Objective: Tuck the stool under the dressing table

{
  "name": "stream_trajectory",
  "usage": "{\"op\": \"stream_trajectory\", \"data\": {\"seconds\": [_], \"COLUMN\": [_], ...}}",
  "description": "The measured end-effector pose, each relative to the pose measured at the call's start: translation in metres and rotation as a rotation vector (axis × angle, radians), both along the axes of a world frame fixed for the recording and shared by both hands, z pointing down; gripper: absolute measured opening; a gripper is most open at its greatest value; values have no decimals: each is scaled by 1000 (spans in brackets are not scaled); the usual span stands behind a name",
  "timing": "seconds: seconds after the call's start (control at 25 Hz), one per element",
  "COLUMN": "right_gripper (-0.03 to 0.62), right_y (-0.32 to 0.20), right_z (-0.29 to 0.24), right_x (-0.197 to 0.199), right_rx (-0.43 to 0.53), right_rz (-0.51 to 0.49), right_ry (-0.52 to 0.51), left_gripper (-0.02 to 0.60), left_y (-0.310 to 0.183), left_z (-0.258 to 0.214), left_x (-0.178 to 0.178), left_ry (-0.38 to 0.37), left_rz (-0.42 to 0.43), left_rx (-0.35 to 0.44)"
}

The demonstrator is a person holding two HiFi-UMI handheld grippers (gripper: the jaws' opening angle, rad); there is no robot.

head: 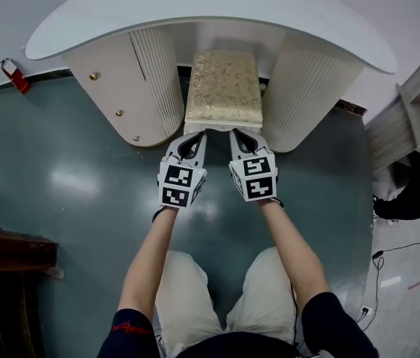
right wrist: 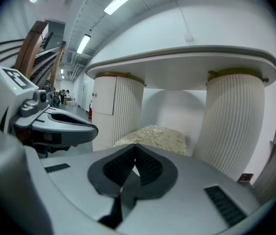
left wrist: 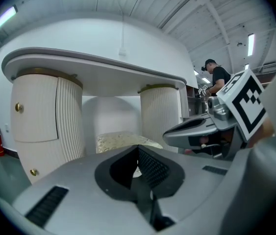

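stool: padded seat point(head: 223, 88) with a pale gold patterned cover, standing on the floor point(head: 83, 170) in the gap between the two ribbed cabinets of the dressing table point(head: 195, 6). its back end lies below the white top, and its front edge sits a little inside the cabinet fronts.
fit: the seat is close to the left cabinet point(head: 154, 80) and to the right cabinet point(head: 306, 88). no view shows whether it touches either.
left tool: point(head: 198, 133) jaws pressed together with nothing between them. its tip is at the left part of the stool's front edge, and contact cannot be told.
right tool: point(head: 237, 133) jaws also pressed together and empty, at the right part of the same edge, beside the left tool.
progress: judged done or nearly done, as the stool looks tucked in.
risk, uneven push: if one tool pressed harder than the other, the stool could turn and scrape a ribbed cabinet face.
risk, slipping: the closed tips are narrow against a soft cushion edge. a further shove could ride up over the padding or slide off it.
risk, overshoot: a hard push could send the stool into the back wall of the gap.
risk, drawing back: a tip that catches the fabric could pull the stool out again.
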State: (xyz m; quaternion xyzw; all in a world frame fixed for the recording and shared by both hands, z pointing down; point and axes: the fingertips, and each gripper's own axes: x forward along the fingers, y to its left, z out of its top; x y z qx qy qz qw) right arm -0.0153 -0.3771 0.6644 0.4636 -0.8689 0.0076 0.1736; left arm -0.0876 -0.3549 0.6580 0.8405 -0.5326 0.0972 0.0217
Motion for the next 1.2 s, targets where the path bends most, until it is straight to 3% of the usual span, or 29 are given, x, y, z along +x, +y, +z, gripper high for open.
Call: {"op": "stream_trajectory", "data": {"seconds": [0.32, 0.6, 0.84, 1.2], "right_gripper": [17, 17, 17, 17], "right_y": [26, 52, 81, 125], "right_z": [-75, -147, -230, -370], "right_x": [11, 5, 7, 21], "right_rx": [-4, -13, -13, -12], "right_rz": [-22, -64, -80, -82], "right_ry": [-67, -106, -150, -189], "left_gripper": [17, 17, 17, 17], "left_y": [22, 51, 78, 120], "left_z": [-61, -139, -203, -362], "left_x": [8, 2, -11, 5], "left_ry": [132, 143, 98, 116], "left_rz": [-22, 1, -22, 3], "left_rx": [-10, 19, -36, 20]}}
